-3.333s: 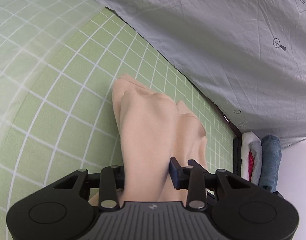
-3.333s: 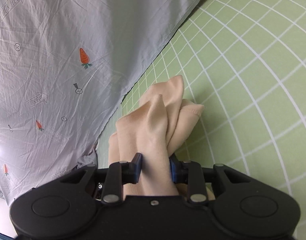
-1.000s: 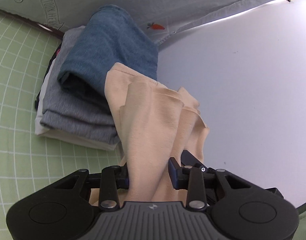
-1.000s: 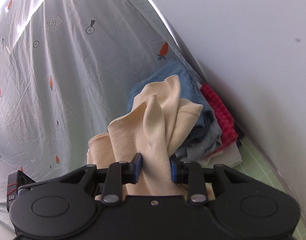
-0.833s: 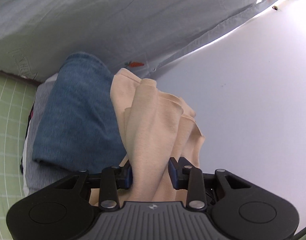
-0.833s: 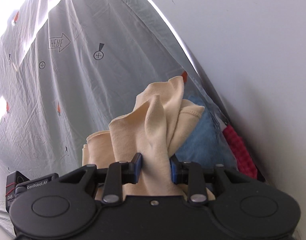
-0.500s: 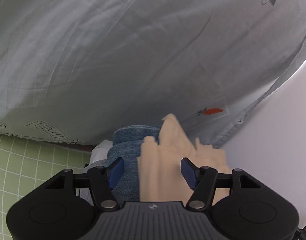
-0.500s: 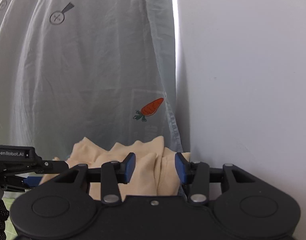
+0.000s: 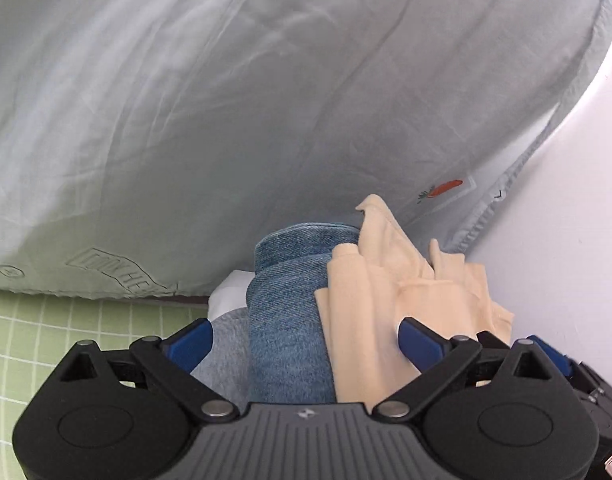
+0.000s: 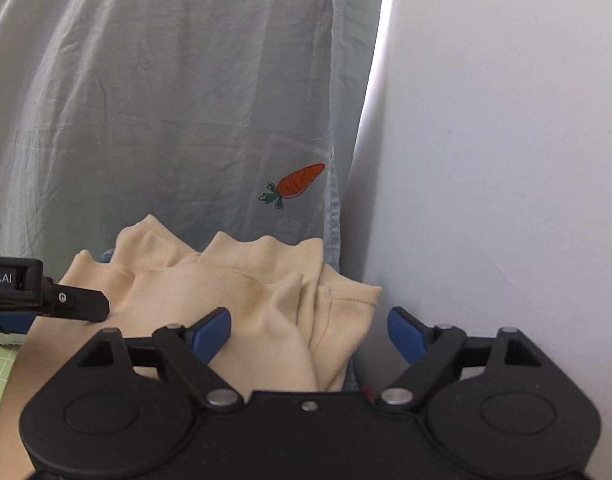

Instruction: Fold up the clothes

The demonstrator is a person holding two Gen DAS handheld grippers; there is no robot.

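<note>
Half a second ago my claws were only part open around the peach garment (image 10: 234, 300); now both are spread wide and grip nothing. The garment rests bunched on top of the stack, on the folded denim (image 9: 286, 320), hard by the white wall (image 10: 505, 160). My left claw (image 9: 306, 340) straddles denim and peach cloth; my right claw (image 10: 307, 328) frames its hemmed edge. I judge this piece folded and stacked, though its top edge stands ruffled. Grey (image 9: 226, 356) and white layers lie beneath, on the green grid worktop (image 9: 46, 328), under the carrot-print sheet (image 10: 166, 120). Whether more clothes wait, I cannot tell.
</note>
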